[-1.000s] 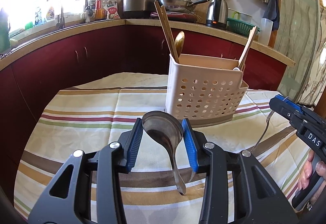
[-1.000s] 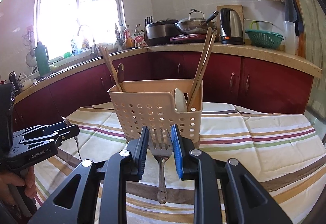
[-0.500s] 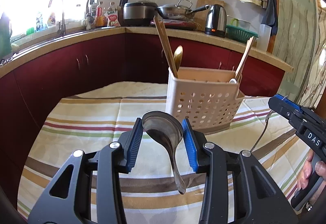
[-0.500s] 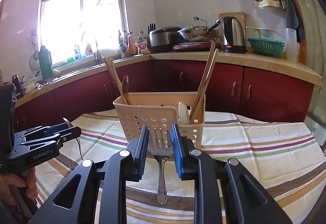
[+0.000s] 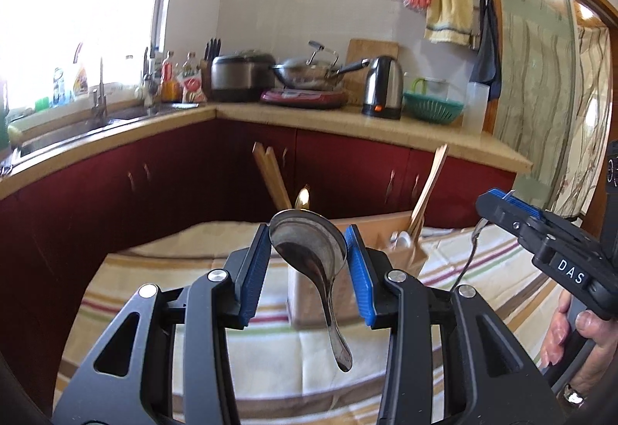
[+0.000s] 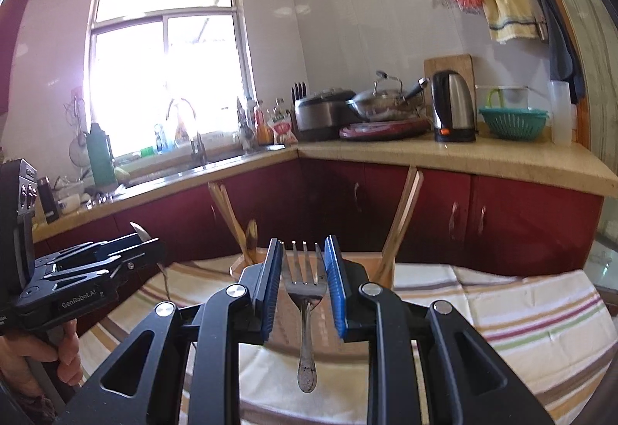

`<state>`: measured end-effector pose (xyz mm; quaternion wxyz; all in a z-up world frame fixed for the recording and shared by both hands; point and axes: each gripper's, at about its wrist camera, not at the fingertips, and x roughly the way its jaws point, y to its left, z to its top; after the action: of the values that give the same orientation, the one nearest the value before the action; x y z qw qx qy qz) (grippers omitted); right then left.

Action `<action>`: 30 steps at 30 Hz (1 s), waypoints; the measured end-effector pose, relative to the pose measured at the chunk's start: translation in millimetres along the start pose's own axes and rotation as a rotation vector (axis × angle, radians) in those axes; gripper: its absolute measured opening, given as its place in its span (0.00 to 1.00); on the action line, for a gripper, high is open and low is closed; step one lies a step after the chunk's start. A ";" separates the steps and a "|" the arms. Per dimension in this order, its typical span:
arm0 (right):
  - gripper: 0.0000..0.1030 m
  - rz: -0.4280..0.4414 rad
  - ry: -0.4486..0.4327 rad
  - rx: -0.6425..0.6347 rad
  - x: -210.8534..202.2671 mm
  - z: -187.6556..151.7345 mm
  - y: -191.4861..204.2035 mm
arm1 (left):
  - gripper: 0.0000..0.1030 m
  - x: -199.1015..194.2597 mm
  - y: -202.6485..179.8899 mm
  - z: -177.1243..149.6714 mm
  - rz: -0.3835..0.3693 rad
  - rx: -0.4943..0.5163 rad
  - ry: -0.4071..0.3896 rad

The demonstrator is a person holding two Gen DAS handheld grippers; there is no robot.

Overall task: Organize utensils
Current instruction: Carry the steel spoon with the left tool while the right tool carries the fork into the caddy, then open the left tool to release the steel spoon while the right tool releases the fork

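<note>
My left gripper (image 5: 307, 243) is shut on a steel spoon (image 5: 309, 245), bowl up between the blue pads, handle hanging down. My right gripper (image 6: 302, 264) is shut on a steel fork (image 6: 305, 286), tines up, handle hanging down. Both are held high above the striped table. The beige perforated utensil caddy (image 5: 405, 243) stands below and beyond them, mostly hidden behind the grippers; it also shows in the right wrist view (image 6: 380, 264). Wooden chopsticks (image 5: 270, 174) and a wooden spatula (image 5: 428, 185) stick out of it. Each gripper shows in the other's view.
The striped tablecloth (image 6: 521, 313) covers the table. Red cabinets and a counter (image 5: 386, 124) run behind, with a kettle (image 5: 382, 89), a wok, a rice cooker, a green basket (image 6: 511, 120) and a sink under the window.
Both grippers have risen with spoon and fork still held. The caddy has dropped low in both views and is now largely behind the fingers.
</note>
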<state>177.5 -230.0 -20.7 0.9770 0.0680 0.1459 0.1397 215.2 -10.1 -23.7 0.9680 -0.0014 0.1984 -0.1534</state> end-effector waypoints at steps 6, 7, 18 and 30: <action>0.23 0.014 -0.071 -0.016 2.5 28.7 -1.5 | 0.38 0.7 -4.1 35.8 -0.006 0.013 -0.080; 0.23 0.015 -0.081 -0.019 3.8 32.8 -2.0 | 0.38 0.9 -5.4 42.0 -0.003 0.021 -0.097; 0.23 0.038 -0.133 0.001 45.0 46.0 -8.7 | 0.38 42.5 -13.6 70.0 0.017 0.032 -0.195; 0.23 0.030 -0.018 0.021 91.9 4.2 -18.3 | 0.38 104.9 -6.1 29.6 0.029 0.040 -0.074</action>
<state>267.8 -221.0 -44.4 0.9753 0.0815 0.1377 0.1520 316.5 -48.9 -36.2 0.9767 0.0151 0.1592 -0.1432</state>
